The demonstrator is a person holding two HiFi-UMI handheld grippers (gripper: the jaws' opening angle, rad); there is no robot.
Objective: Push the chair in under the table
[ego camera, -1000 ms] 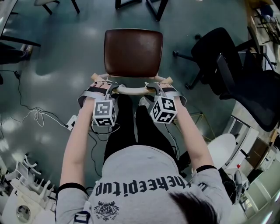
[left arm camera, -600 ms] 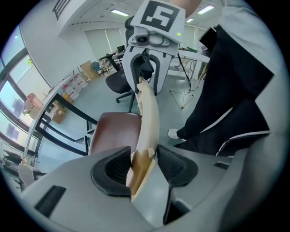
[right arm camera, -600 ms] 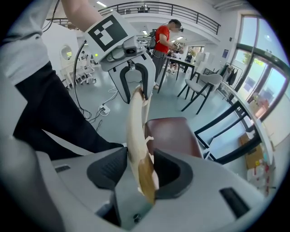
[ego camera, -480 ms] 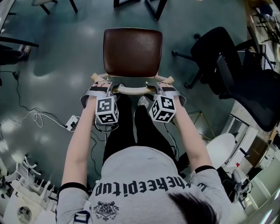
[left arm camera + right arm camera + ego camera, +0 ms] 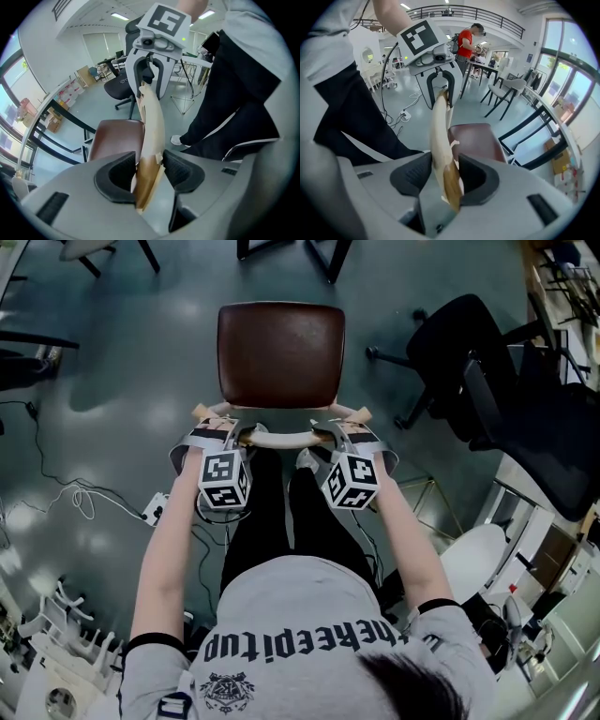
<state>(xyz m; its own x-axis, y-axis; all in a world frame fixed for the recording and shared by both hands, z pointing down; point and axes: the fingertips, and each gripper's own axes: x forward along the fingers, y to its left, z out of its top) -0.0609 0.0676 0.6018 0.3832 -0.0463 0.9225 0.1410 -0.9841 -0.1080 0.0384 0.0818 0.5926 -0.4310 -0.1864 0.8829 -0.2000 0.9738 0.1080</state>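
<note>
On the grey floor before me stands the brown-seated chair (image 5: 281,352); my left hand-held gripper (image 5: 149,169) clamps its pale curved wooden back rail (image 5: 281,438), my right hand-held gripper (image 5: 443,176) just tightened there; uneven pushing could skew it.

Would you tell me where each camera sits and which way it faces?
Head view: on the person's head, facing steeply down at the chair; arms, legs show.
Left gripper view: on the left hand-held gripper, facing along the backrest to the right hand-held gripper; legs right.
Right gripper view: mirrored; jaws just closed further on the backrest; legs left.
Shared: backrest and seat.
</note>
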